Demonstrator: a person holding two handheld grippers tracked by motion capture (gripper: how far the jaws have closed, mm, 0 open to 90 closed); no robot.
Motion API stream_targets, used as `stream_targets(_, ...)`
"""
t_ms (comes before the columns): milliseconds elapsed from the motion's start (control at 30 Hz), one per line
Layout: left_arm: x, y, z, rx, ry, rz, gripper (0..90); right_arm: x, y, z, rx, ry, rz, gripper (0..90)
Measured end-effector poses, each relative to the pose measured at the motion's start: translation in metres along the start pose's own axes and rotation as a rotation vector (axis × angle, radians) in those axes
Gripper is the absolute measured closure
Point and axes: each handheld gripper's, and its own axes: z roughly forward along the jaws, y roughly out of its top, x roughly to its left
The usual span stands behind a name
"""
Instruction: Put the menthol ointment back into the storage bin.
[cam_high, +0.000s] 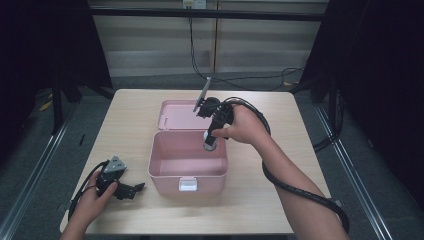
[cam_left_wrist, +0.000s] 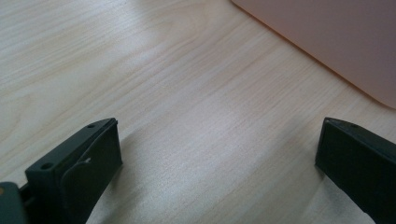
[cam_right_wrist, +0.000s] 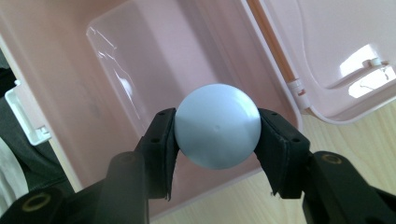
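A pale blue ball (cam_right_wrist: 217, 126) sits clamped between the black jaws of my right gripper (cam_right_wrist: 217, 137). That gripper (cam_high: 210, 141) points down over the back right corner of an open pink box (cam_high: 165, 172), with the ball (cam_high: 210, 144) just above the rim. Inside, the box (cam_right_wrist: 70, 70) holds nothing I can see. Its lid (cam_high: 175, 116) lies flat behind it. My left gripper (cam_high: 131, 190) rests on the table at the front left, jaws wide apart over bare wood (cam_left_wrist: 215, 140), nothing between them.
The light wooden table (cam_high: 260, 200) has room on both sides of the box. A white latch (cam_high: 188, 184) sticks out of the box's front wall. Cables trail from both grippers. Dark floor and rails surround the table.
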Motion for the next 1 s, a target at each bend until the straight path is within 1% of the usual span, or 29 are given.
stream_targets(167, 0.0, 0.0, 0.0, 0.001, -0.001, 0.003, 0.0, -0.001, 0.003, 0.008, 0.018, -0.017, 0.03, 50.7)
stream_targets(233, 0.0, 0.0, 0.0, 0.0, -0.001, 0.001, 0.0, -0.001, 0.004, 0.011, 0.022, -0.025, 0.061, 50.7)
stream_targets(300, 0.0, 0.0, 0.0, -0.001, -0.002, 0.001, 0.0, -0.001, 0.005, 0.013, 0.022, -0.022, 0.075, 50.7)
stream_targets(367, 0.0, 0.0, 0.0, 0.0, -0.003, 0.002, 0.0, -0.001, 0.006, 0.015, 0.027, -0.022, 0.101, 50.7)
stream_targets(433, 0.0, 0.0, 0.0, 0.0, -0.001, 0.002, 0.0, -0.001, 0.007, 0.018, 0.028, -0.025, 0.106, 50.7)
stream_targets(567, 0.0, 0.0, 0.0, 0.0, -0.004, 0.003, 0.0, -0.001, 0.008, 0.022, 0.037, -0.036, 0.136, 50.7)
stream_targets(733, 0.001, 0.0, 0.0, 0.002, -0.005, 0.005, 0.0, -0.002, 0.008, 0.027, 0.048, -0.054, 0.2, 50.7)
stream_targets(800, 0.001, 0.0, 0.0, 0.001, -0.003, 0.004, 0.0, -0.002, 0.007, 0.03, 0.047, -0.052, 0.219, 50.7)
stream_targets(833, 0.001, 0.0, 0.0, 0.002, -0.005, 0.005, 0.0, -0.002, 0.008, 0.03, 0.048, -0.051, 0.238, 50.7)
stream_targets(867, 0.001, 0.0, 0.0, 0.001, -0.005, 0.004, 0.0, -0.003, 0.008, 0.031, 0.043, -0.056, 0.238, 50.7)
stream_targets(900, 0.001, 0.0, 0.0, 0.002, -0.005, 0.005, 0.0, -0.002, 0.008, 0.032, 0.048, -0.049, 0.261, 50.7)
stream_targets(1000, 0.001, 0.0, 0.0, 0.002, -0.006, 0.004, 0.0, -0.003, 0.008, 0.037, 0.067, -0.052, 0.291, 50.7)
